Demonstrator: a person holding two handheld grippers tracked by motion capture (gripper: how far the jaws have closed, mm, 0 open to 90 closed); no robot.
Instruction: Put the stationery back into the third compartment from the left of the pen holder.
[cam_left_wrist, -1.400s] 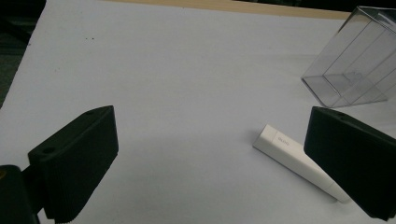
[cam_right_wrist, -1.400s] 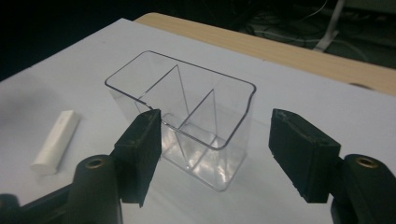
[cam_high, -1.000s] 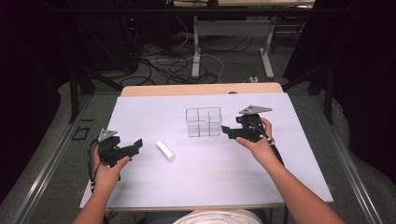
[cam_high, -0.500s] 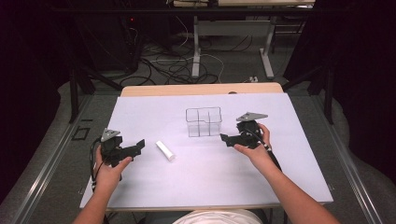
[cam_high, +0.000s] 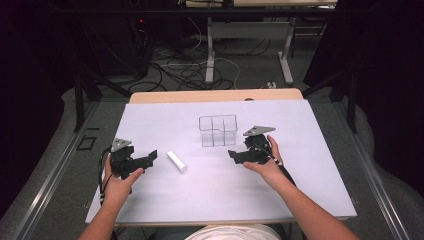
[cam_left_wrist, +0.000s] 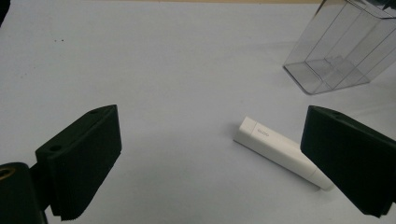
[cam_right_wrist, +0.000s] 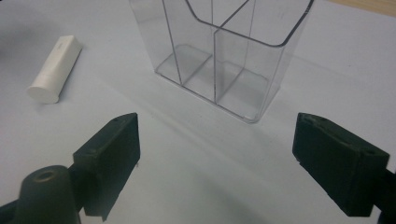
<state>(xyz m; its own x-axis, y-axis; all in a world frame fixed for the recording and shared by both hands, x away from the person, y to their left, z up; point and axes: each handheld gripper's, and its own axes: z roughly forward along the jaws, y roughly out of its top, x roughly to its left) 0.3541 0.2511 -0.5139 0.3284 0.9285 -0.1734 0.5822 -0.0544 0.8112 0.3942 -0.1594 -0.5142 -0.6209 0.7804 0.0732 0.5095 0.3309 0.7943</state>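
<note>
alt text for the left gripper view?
Left gripper open, its two black jaws wide apart over a white table. A white tube lies flat between and beyond them, close to the right-hand jaw; an empty clear divided container stands at upper right.

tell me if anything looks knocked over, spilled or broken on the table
Nothing stands out. The clear divided organizer stands upright and empty on the white table cover, with no visible cracks. The white tube lies on its side, capped, apart from the organizer, with nothing leaked around it. Both tongs, left and right, are open and hold nothing.
</note>
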